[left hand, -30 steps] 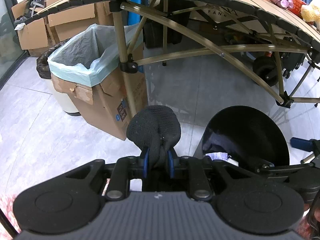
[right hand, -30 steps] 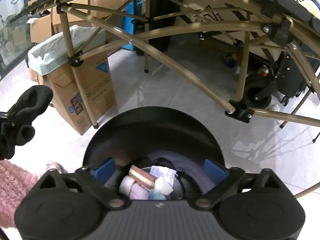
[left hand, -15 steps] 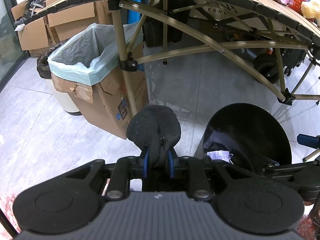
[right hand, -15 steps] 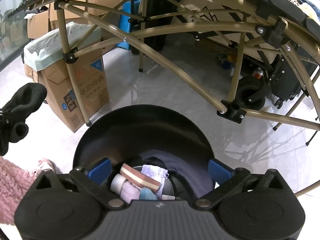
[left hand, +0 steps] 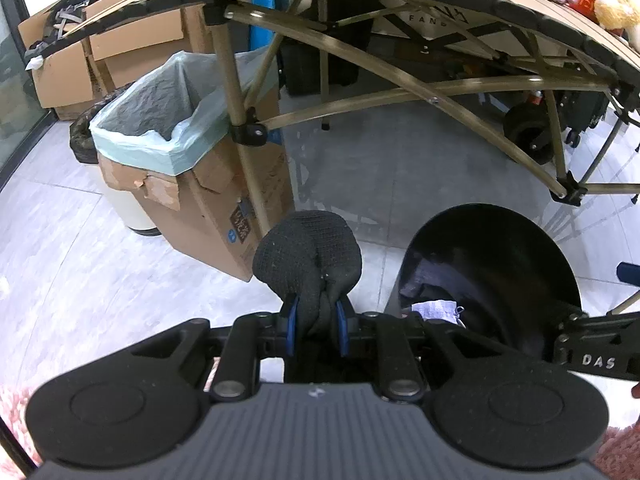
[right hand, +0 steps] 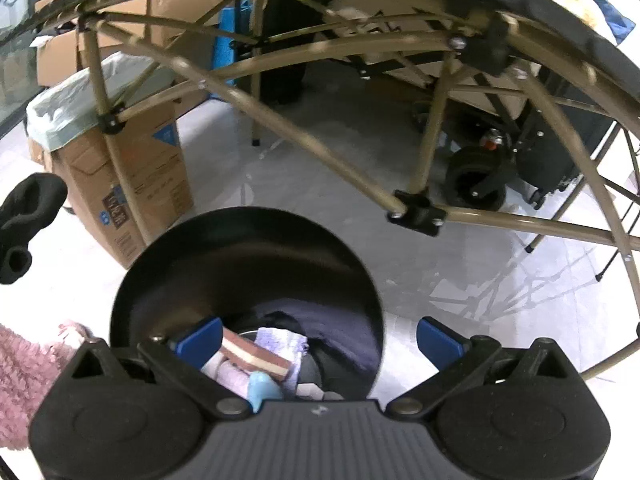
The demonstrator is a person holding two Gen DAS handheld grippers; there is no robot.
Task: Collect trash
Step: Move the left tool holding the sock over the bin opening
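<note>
My left gripper (left hand: 314, 322) is shut on a black knitted cloth (left hand: 308, 256), which bulges up above the blue pads; the same cloth shows at the left edge of the right wrist view (right hand: 32, 204). A black round bin stands on the floor with its lid (right hand: 248, 264) raised upright. Inside lie a brown and cream sponge (right hand: 256, 356), a crumpled pale tissue (right hand: 280, 340) and a light blue item (right hand: 262, 390). My right gripper (right hand: 320, 336) hangs open right above the bin's mouth, its blue pads wide apart. The bin lid (left hand: 492, 264) is to the right of the held cloth.
A cardboard box lined with a pale green bag (left hand: 160, 120) stands at the left behind a leg of the folding table frame (left hand: 240, 128). More boxes lie behind it. A wheeled cart (left hand: 528, 132) sits under the table. A pink fuzzy sleeve (right hand: 20, 372) shows low left.
The right wrist view has tilted slightly, so the bin lid sits a little further left and lower in it. The left gripper and its cloth have stayed put.
</note>
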